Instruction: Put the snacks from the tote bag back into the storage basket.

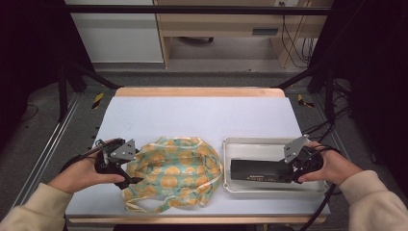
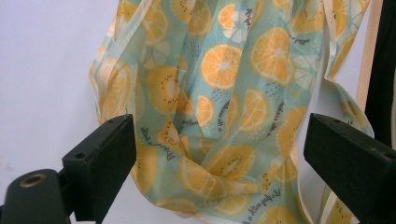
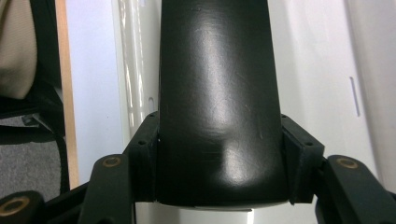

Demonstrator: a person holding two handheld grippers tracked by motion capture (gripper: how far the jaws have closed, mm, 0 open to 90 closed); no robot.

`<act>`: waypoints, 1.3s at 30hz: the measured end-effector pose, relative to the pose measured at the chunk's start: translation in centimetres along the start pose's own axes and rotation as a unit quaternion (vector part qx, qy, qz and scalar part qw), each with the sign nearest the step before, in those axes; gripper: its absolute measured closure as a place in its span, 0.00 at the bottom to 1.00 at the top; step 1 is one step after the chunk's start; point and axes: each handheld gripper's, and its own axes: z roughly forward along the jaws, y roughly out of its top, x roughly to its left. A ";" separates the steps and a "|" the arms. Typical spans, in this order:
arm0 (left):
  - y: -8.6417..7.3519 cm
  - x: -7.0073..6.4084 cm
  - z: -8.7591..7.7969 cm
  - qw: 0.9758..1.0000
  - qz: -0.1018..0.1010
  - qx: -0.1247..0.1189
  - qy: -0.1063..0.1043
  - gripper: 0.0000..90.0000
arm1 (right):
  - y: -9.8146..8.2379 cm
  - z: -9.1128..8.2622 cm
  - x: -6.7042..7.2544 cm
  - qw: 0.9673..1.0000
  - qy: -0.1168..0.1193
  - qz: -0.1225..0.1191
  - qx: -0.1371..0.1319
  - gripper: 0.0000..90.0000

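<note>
In the right gripper view the black box runs off the top edge, so its far end cannot be seen, and it covers most of the white tray beneath it. In the left gripper view the orange-print cloth bag is cut off at the top and bottom edges. In the high view the lettering on the black box is too small to read.
</note>
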 end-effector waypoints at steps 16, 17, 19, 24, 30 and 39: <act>-0.2 -0.1 0.4 1.000 -0.004 0.005 -0.006 0.10 | 0.5 1.2 0.1 1.000 0.020 -0.007 0.005 0.48; -0.2 -0.1 0.5 1.000 -0.004 0.005 -0.006 0.10 | 0.5 1.3 0.1 1.000 0.022 -0.007 0.004 0.48; -0.2 -0.1 0.5 1.000 -0.003 0.006 -0.007 0.10 | 0.6 1.4 0.0 1.000 0.021 -0.009 0.003 0.48; -0.2 -0.1 0.7 1.000 -0.003 0.007 -0.009 0.10 | 0.6 1.7 0.0 1.000 0.025 -0.009 0.003 0.48; -0.2 -0.1 0.7 1.000 -0.002 0.007 -0.008 0.10 | 0.4 1.9 0.0 1.000 0.030 -0.008 0.006 0.48; -0.4 -0.1 1.0 1.000 -0.006 0.007 -0.011 0.10 | 0.2 2.7 -0.2 0.999 0.027 -0.014 0.015 0.47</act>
